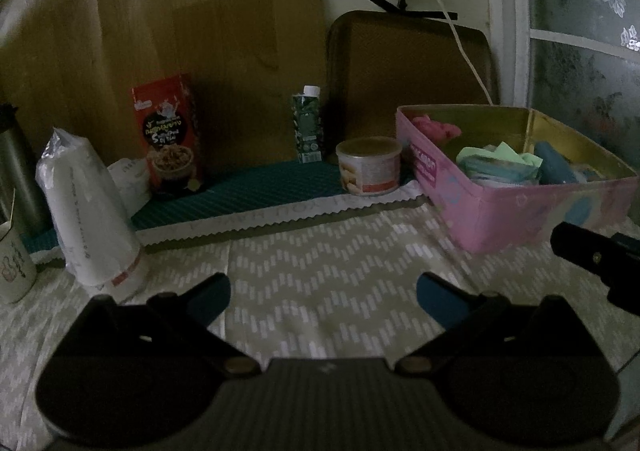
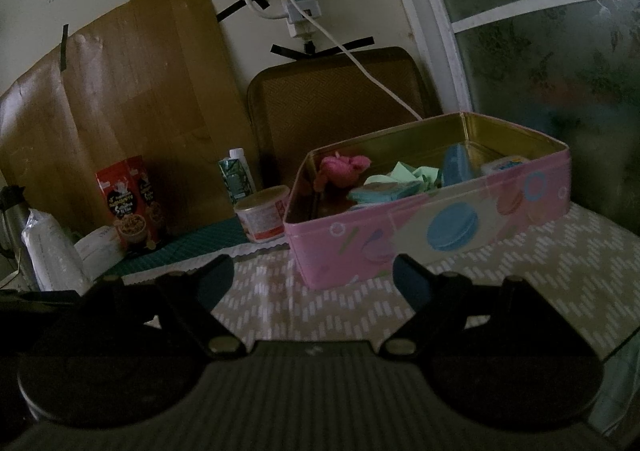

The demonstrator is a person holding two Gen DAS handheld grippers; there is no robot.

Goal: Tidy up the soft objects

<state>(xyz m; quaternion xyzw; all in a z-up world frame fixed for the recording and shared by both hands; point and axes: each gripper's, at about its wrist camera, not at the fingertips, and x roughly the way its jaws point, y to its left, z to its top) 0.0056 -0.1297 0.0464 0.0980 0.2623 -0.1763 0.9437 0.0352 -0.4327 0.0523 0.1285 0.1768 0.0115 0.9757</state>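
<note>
Gaping wide, both empty: left tool [image 1: 323,293], right tool [image 2: 313,278].

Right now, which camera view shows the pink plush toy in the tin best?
The right wrist view: the pink plush toy lies in full sight in the near left corner of the pink tin. In the left wrist view the tin's wall hides most of the toy, so only its top shows.

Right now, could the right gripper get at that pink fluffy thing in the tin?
Probably yes. The right gripper is open and empty, facing the lidless pink tin. The pink fluffy thing lies uncovered in its far corner; only the near wall must be cleared.
</note>
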